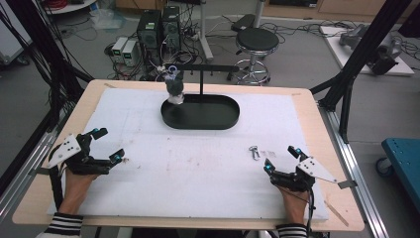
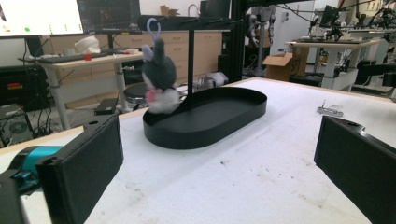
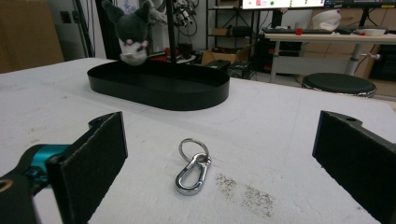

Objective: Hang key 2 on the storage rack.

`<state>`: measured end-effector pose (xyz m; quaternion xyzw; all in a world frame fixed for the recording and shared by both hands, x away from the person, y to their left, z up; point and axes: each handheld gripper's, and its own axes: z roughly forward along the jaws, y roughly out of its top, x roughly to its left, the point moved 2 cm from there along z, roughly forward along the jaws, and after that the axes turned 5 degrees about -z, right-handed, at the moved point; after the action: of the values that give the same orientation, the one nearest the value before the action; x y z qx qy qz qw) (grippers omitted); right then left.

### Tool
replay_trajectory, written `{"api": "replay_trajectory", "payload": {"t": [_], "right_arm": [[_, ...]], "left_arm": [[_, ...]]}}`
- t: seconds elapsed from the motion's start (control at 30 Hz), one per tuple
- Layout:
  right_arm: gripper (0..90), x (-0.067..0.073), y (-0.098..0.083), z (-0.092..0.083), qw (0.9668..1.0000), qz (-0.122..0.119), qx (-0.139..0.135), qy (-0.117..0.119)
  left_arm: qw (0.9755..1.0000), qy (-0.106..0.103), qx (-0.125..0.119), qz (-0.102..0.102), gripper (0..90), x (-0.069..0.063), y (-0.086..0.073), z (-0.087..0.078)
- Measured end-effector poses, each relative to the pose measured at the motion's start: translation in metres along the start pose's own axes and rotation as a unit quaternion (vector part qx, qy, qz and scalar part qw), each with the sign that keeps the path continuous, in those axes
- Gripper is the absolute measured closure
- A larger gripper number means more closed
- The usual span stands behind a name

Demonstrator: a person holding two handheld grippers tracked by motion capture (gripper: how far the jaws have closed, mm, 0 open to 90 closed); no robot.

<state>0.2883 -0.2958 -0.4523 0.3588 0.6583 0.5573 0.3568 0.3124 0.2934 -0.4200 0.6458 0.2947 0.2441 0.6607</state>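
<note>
Left gripper (image 1: 108, 145), near the table's left edge: jaws spread wide, nothing held. Right gripper (image 1: 282, 159), near the right edge: jaws spread wide, nothing held; a carabiner (image 3: 191, 171) is seen on the white mat (image 1: 198, 168) before it. Black tray (image 1: 200, 117), far edge: a plush toy (image 1: 174, 87) is hung over its left end from the stand (image 1: 202, 74). No writing is legible.

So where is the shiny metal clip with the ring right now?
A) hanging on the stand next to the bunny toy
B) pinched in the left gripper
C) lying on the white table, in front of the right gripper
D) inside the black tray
C: the metal clip lies flat on the white mat between the open jaws of the right gripper, apart from the black tray.
</note>
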Motion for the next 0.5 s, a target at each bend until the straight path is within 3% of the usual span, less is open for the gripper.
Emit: {"api": "replay_trajectory", "payload": {"t": [0.13, 0.2, 0.33, 0.5], "right_arm": [[2.4, 0.001, 0.001, 0.001, 0.9999, -0.007, 0.006, 0.008], [2.4, 0.001, 0.001, 0.002, 0.9997, -0.013, 0.015, 0.014], [2.4, -0.003, 0.003, 0.003, 0.9986, -0.009, 0.043, 0.029], [2.4, -0.007, 0.013, 0.006, 0.9962, -0.030, 0.064, 0.050]], "left_arm": [[1.0000, 0.002, -0.005, 0.006, 1.7, -0.001, -0.002, -0.001], [1.0000, -0.002, -0.008, -0.002, 1.7, -0.001, -0.003, -0.001], [1.0000, -0.003, -0.004, -0.003, 1.7, 0.000, -0.006, 0.001], [0.9999, -0.001, -0.006, -0.010, 1.7, 0.002, -0.008, 0.000]]}}
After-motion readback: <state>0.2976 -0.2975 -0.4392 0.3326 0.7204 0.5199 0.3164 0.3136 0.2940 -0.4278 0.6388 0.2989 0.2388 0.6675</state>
